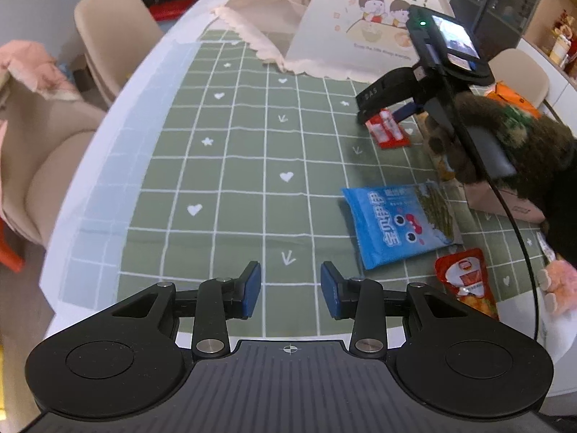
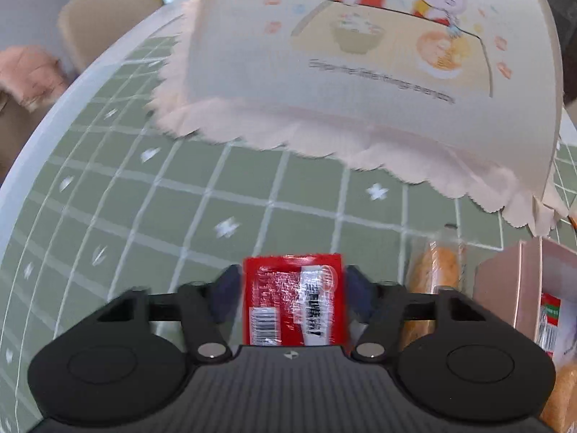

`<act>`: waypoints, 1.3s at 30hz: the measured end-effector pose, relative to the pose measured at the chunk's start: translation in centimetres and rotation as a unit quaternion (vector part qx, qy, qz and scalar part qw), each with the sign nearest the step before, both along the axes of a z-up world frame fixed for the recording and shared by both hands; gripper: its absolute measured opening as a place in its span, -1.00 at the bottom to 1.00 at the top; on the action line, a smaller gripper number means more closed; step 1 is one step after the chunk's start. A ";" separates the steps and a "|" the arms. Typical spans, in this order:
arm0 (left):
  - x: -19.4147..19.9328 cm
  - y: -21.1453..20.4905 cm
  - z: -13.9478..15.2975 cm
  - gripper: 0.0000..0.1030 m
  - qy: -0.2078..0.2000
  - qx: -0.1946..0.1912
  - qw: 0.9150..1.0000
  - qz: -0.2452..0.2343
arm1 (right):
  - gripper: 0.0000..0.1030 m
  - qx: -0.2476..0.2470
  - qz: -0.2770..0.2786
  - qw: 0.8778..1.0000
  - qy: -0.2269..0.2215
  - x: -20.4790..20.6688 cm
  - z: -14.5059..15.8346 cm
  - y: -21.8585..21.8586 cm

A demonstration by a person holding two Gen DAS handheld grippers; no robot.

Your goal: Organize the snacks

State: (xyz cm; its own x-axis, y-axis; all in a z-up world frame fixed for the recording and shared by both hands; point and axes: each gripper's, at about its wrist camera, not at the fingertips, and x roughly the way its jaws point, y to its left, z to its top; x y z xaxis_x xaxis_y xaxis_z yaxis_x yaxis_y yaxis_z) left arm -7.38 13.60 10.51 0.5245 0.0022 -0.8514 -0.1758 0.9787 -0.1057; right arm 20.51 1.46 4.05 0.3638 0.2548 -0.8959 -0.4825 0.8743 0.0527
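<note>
My right gripper [image 2: 293,288] is shut on a small red snack packet [image 2: 294,306], gripped by its two sides above the green checked tablecloth [image 2: 162,216]. The left wrist view shows that gripper [image 1: 378,112] holding the same red packet [image 1: 387,130] at the far right of the table. My left gripper [image 1: 290,288] is open and empty, low over the cloth near the front edge. A blue snack bag [image 1: 400,223] lies flat to its right. A red pouch [image 1: 467,281] lies just past the blue bag.
A white mesh food cover [image 1: 346,25] with a cartoon print stands at the back of the table, close ahead of my right gripper [image 2: 360,72]. A cardboard box [image 2: 519,281] with snacks and a bread packet [image 2: 436,263] sit at right. Chairs [image 1: 111,36] stand left.
</note>
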 end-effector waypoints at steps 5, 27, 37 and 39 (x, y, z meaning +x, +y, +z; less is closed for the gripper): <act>0.5 -0.2 -0.7 -0.21 0.006 -0.018 1.000 -0.010 | 0.14 0.034 0.075 0.996 0.039 -6.6 0.3 0.1; 7.3 -3.7 -5.0 -0.21 0.026 -0.094 0.991 -0.087 | 0.59 0.067 -0.062 0.996 -0.004 -21.3 4.7 -16.9; 9.3 -4.5 -6.5 -0.22 0.035 -0.038 0.995 -0.082 | 0.59 0.070 -0.084 0.993 0.032 -27.0 1.5 -16.8; 8.9 -5.3 -6.4 -0.22 0.027 -0.038 0.993 -0.108 | 0.61 0.068 -0.078 0.994 0.021 -27.1 1.9 -16.5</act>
